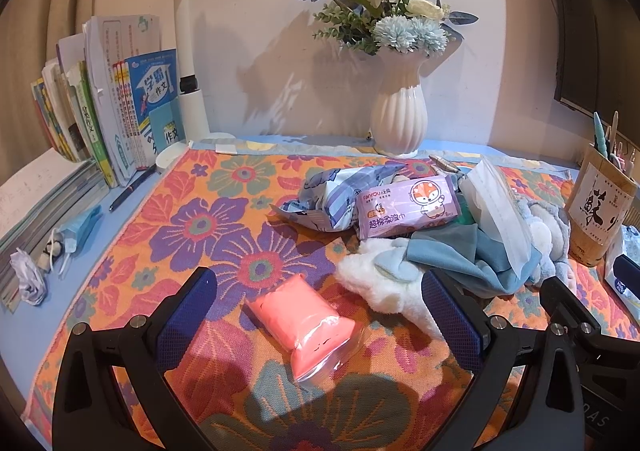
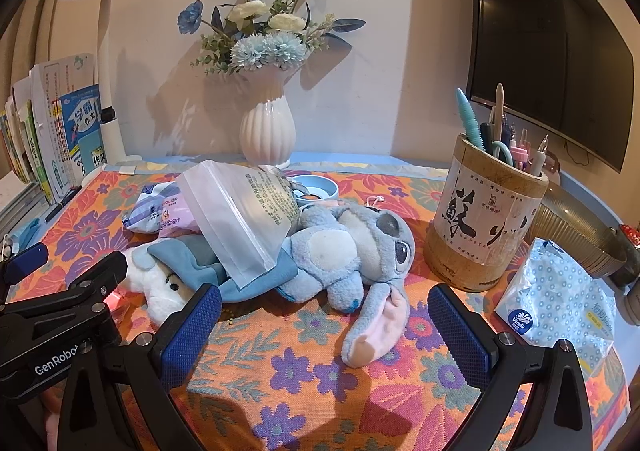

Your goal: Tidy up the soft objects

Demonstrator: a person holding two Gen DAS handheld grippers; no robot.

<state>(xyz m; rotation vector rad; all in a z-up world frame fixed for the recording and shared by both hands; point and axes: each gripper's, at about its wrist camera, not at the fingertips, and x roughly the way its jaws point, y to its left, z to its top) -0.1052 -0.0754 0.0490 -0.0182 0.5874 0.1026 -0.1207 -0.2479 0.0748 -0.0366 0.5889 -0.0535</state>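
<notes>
Fingers point(image 1: 188, 311) spread: 1 pink pouch point(image 1: 306, 325), 2 wipe packs point(image 1: 404, 207).

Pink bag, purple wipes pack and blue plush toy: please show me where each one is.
pink bag point(image 1: 304, 325), left wrist view, middle of the pouch.
purple wipes pack point(image 1: 404, 207), left wrist view, centre of its front.
blue plush toy point(image 2: 344, 251), right wrist view, its belly.

My right tool point(image 2: 324, 325) hangs wide open, empty, over the floral cloth point(image 2: 304, 383). At twelve o'clock a blue plush point(image 2: 352, 251) lies touching a clear bag point(image 2: 236, 219).
</notes>
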